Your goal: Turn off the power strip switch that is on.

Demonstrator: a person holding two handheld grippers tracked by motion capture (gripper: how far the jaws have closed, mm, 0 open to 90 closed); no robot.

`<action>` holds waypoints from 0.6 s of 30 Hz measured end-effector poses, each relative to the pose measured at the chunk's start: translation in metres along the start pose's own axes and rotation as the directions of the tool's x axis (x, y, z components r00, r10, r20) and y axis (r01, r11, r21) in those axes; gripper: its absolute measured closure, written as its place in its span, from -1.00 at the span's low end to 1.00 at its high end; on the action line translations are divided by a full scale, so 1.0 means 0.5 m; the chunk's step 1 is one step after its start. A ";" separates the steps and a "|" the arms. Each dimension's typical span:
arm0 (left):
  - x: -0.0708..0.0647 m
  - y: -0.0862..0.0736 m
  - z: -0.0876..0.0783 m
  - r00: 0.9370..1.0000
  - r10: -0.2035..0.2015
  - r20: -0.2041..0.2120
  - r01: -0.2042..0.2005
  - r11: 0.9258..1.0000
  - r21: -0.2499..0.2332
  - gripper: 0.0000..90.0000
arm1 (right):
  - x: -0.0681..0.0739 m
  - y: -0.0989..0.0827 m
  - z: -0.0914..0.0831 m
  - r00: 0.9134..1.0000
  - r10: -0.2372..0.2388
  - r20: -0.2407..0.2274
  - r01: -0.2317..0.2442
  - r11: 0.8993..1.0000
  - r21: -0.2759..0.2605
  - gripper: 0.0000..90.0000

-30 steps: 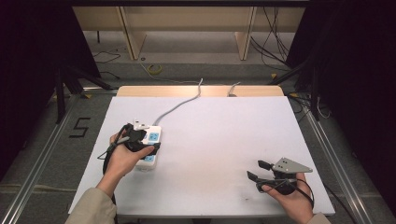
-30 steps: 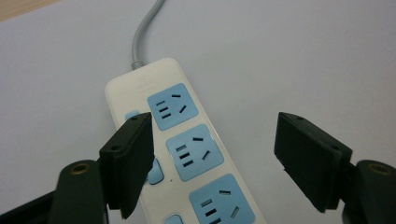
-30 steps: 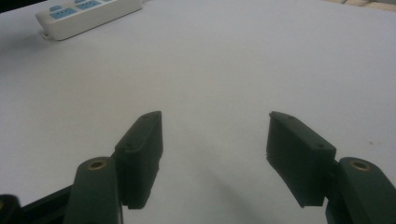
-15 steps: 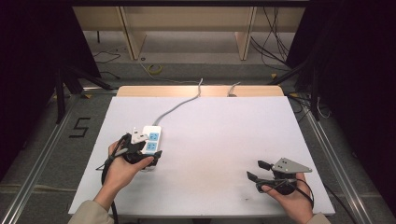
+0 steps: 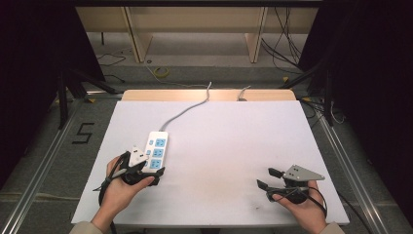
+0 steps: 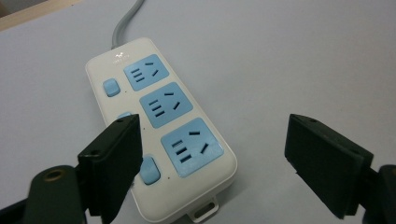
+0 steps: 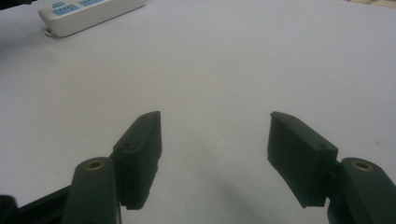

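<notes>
White power strip [image 5: 156, 151] flat on table [image 5: 219, 146]

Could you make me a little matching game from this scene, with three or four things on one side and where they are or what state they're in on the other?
Things:
1. power strip
2. left gripper
3. right gripper
4. grey cable

Places or states:
A. open over bare table near the right front corner
B. runs from the strip to the far edge of the table
C. lies flat, white with three blue sockets
D. open just in front of the strip's near end, nothing between its jaws

Pairs: 1-C, 2-D, 3-A, 4-B
</notes>
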State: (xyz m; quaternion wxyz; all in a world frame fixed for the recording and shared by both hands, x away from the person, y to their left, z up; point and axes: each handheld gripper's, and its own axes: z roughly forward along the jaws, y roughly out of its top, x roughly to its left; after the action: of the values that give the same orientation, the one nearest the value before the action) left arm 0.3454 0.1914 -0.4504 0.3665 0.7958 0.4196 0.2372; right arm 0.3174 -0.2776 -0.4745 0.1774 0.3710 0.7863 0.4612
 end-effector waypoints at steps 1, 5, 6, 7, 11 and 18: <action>-0.001 -0.004 -0.002 1.000 -0.001 0.000 0.001 1.000 -0.006 -0.58 | 0.000 0.000 0.000 1.000 0.000 0.000 0.000 1.000 -0.001 -0.19; -0.007 -0.023 -0.009 1.000 0.011 -0.007 -0.011 1.000 -0.011 -0.58 | 0.000 0.000 -0.001 1.000 0.001 0.001 -0.001 1.000 -0.004 -0.19; -0.008 -0.028 -0.009 1.000 0.013 -0.007 -0.013 1.000 -0.006 -0.58 | 0.000 0.001 -0.002 1.000 0.002 0.000 -0.002 1.000 -0.005 -0.19; -0.010 -0.033 -0.010 1.000 0.014 -0.011 -0.014 1.000 -0.002 -0.58 | 0.000 0.001 -0.002 1.000 -0.001 0.001 0.001 1.000 -0.005 -0.19; -0.014 -0.045 -0.015 1.000 0.014 -0.012 -0.014 1.000 0.007 -0.58 | 0.000 0.001 -0.002 1.000 -0.009 -0.004 0.009 1.000 -0.005 -0.20; -0.015 -0.049 -0.012 1.000 0.020 -0.025 -0.020 1.000 0.009 -0.58 | 0.001 0.001 -0.001 1.000 -0.005 -0.006 0.005 1.000 -0.005 -0.20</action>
State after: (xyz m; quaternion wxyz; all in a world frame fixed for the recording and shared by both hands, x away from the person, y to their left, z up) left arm 0.3250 0.1970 -0.4664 0.3553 0.7986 0.4173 0.2487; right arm 0.3170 -0.2776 -0.4736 0.1770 0.3670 0.7866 0.4640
